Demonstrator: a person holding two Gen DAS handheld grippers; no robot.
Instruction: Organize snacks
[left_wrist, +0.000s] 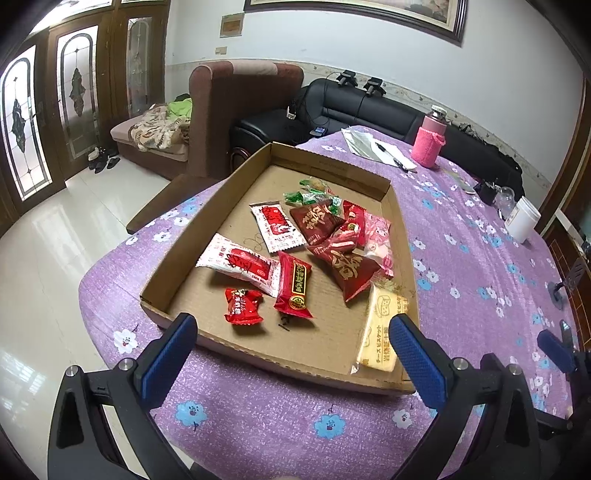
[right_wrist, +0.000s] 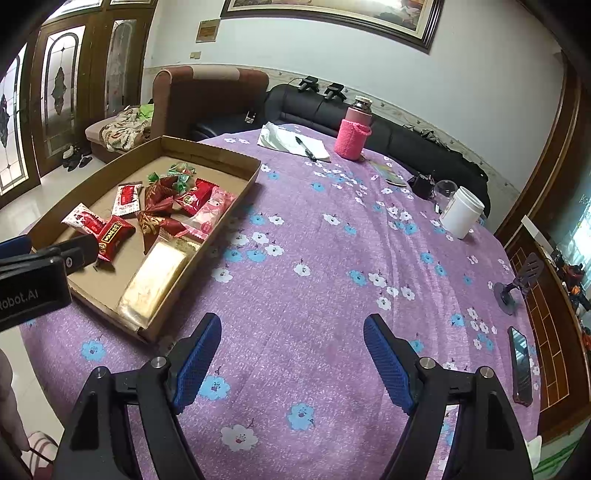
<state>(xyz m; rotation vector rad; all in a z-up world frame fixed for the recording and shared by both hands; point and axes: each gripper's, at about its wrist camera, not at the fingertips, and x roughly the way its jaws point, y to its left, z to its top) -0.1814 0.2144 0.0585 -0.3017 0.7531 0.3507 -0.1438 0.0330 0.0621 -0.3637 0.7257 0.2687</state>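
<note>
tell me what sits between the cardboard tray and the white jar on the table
Nothing sits there: in the right wrist view, only bare purple floral tablecloth runs from the cardboard tray to the white jar.

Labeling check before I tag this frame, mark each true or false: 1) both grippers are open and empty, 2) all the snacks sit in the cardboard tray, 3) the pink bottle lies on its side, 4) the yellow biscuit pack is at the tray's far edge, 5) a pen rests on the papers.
1) The left gripper and right gripper are open and empty: true.
2) All snacks sit in the cardboard tray: true.
3) The pink bottle lies on its side: false, it stands upright.
4) The yellow biscuit pack is at the far edge: false, it lies at the near corner.
5) A pen rests on the papers: true.
</note>
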